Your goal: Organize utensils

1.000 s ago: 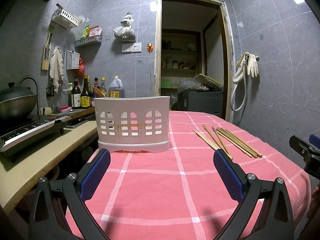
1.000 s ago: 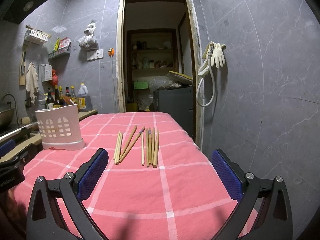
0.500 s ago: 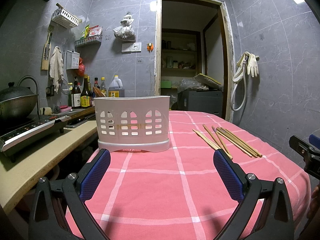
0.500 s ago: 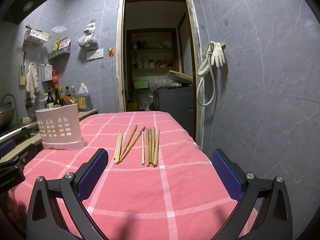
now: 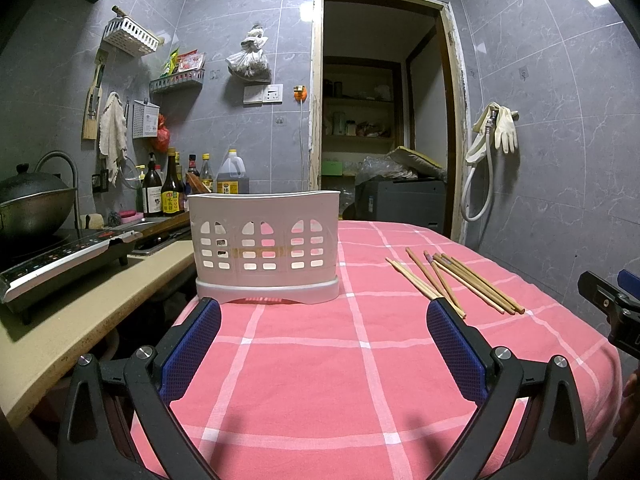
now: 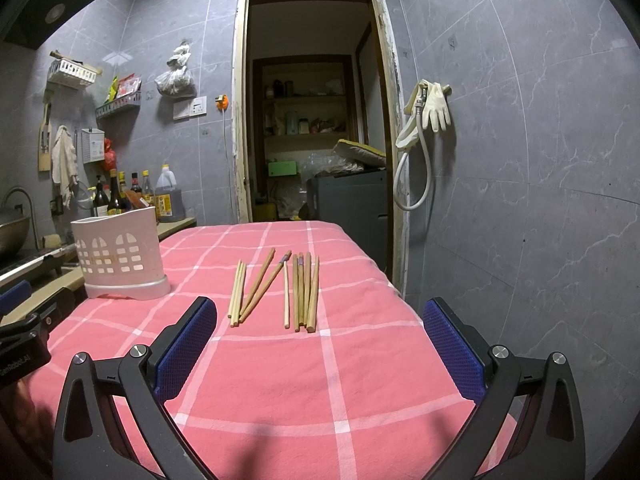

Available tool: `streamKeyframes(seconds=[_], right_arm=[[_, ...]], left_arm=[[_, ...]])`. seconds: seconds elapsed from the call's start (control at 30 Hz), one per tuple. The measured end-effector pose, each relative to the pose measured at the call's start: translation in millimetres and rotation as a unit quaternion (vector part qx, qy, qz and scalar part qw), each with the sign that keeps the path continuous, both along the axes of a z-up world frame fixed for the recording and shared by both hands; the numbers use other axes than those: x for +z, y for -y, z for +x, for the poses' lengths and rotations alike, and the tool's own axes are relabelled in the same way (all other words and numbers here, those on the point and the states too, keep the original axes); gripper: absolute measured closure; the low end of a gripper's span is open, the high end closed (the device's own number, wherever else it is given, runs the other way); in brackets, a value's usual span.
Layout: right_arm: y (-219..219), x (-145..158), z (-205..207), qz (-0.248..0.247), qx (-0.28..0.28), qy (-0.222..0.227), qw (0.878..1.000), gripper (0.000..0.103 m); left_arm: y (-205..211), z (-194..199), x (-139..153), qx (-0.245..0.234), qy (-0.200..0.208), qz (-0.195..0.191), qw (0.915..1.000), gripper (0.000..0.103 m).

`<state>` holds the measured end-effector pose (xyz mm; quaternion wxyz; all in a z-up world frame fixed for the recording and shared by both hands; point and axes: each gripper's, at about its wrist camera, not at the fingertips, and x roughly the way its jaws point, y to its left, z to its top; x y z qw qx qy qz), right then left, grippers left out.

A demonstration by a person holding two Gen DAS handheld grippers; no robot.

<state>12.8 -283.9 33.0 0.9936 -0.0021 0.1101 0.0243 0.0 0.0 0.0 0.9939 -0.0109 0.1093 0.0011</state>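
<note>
The right tongs (image 6: 320,332) gape wide above the desk (image 6: 360,380); chopsticks (image 6: 276,292) lie just ahead, white basket (image 6: 120,256) far left.

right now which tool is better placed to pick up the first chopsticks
Right, most likely. The right tool is open and faces the chopsticks lying straight ahead on the pink tablecloth. The left tool, also open, faces the white utensil basket instead.

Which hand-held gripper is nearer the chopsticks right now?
Right. The right hand-held gripper is open, facing the chopsticks just ahead of its fingertips. The left hand-held gripper is open, facing the white utensil basket, chopsticks off to its right.
</note>
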Motion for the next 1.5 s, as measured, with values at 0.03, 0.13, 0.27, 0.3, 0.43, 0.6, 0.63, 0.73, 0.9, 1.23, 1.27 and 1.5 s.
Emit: streamKeyframes(seconds=[0.03,0.13,0.27,0.3,0.43,0.6,0.63,0.73,0.9,1.23,1.27,1.5], right_arm=[[-0.1,-0.1,0.0,0.0,0.0,0.0,1.0,0.0],[0.0,-0.2,0.2,0.0,0.0,-0.001,1.0,0.0],[0.0,-0.2,0.0,0.0,0.0,-0.001,1.0,0.0],[0.1,-0.2,0.2,0.001,0.0,-0.001,1.0,0.0],[0.3,-0.2,0.4,0.001,0.0,-0.002,1.0,0.0],[0.3,-0.3,0.7,0.001,0.0,-0.002,1.0,0.0],[0.2,-0.3,0.7,0.001,0.0,-0.002,1.0,0.0],[0.5,-0.4,1.1,0.002,0.0,-0.002,1.0,0.0],[0.3,-0.4,1.4,0.002,0.0,-0.003,1.0,0.0],[2.7,0.3,2.9,0.003,0.001,-0.003,1.0,0.0],[3.0,0.7,3.0,0.003,0.002,-0.003,1.0,0.0],[-1.7,7.5,3.8,-0.012,0.004,0.014,1.0,0.0]], left_arm=[[0.1,-0.1,0.0,0.0,0.0,0.0,1.0,0.002],[0.0,0.0,0.0,0.0,0.0,0.0,1.0,0.002],[0.0,-0.1,0.0,0.0,0.0,0.0,1.0,0.002],[0.0,-0.1,0.0,0.0,0.0,0.0,1.0,0.002],[0.0,-0.2,0.1,0.0,0.0,0.0,1.0,0.002],[0.0,0.0,0.0,0.0,-0.001,0.0,1.0,0.002],[0.1,-0.1,0.0,0.0,-0.001,0.0,1.0,0.002],[0.0,0.1,0.0,0.0,-0.001,0.0,1.0,0.002],[0.0,0.0,0.0,0.0,-0.001,0.0,1.0,0.002],[0.1,0.1,0.1,0.0,-0.001,0.0,1.0,0.002],[0.0,0.1,0.1,0.0,-0.001,0.0,1.0,0.002],[2.3,2.7,5.2,0.001,0.015,0.01,0.9998,0.002]])
